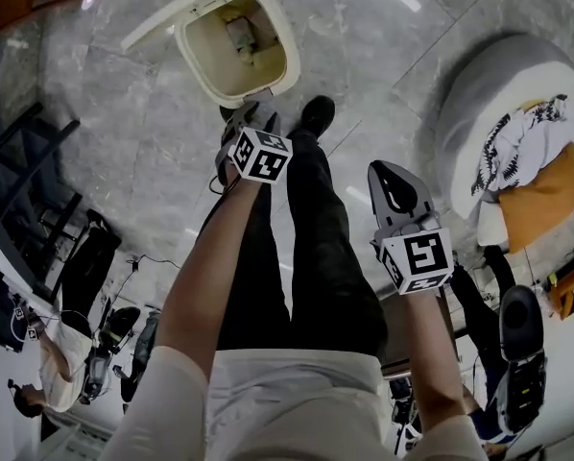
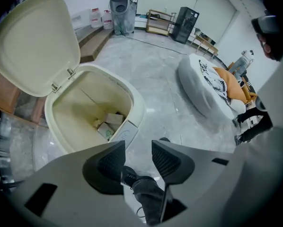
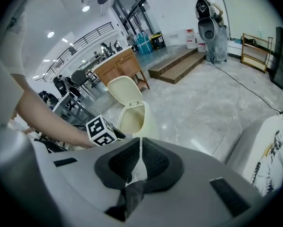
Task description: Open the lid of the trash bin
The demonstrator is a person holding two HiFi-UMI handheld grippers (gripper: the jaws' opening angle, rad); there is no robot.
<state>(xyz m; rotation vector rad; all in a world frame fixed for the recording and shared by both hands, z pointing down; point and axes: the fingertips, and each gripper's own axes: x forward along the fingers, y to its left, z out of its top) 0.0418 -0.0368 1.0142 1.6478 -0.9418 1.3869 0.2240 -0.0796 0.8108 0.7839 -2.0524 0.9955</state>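
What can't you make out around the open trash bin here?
1. Contents of the bin: too small to name in the head and left gripper views.
2. Base of the bin: left gripper view, hidden behind the left gripper.
3. Pale strip in the right gripper: right gripper view, too narrow to tell a held thing from floor.

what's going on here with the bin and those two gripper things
A person stands over a cream trash bin with a gripper in each hand. The bin's lid is already swung up and open, and some scraps show inside. The left gripper hangs near the bin's front edge, pointing down, jaws apart with nothing between them. The right gripper is held off to the side, away from the bin, jaws closed together.
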